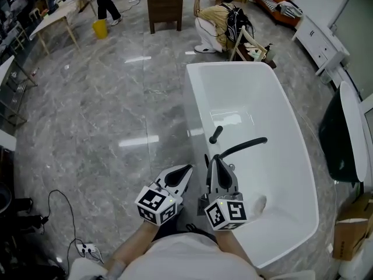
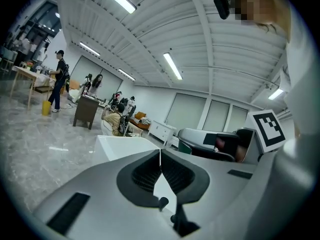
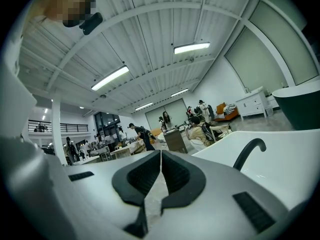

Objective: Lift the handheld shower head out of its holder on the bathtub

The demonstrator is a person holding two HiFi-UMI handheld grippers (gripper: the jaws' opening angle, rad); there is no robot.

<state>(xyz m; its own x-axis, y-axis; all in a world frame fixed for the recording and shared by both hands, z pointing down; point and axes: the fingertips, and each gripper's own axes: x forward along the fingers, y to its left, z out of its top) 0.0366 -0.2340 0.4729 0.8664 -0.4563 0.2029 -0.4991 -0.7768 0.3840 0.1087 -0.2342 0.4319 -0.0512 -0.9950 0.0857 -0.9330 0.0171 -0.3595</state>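
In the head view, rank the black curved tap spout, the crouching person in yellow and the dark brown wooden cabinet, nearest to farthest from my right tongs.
1. Black curved tap spout, just ahead of the right tongs.
2. Crouching person in yellow, beyond the white bathtub, at its far end.
3. Dark brown wooden cabinet, farthest, up left.

We see a slim black shower head standing tilted at the long left rim of the white bathtub, seemingly seated in a holder we cannot make out.
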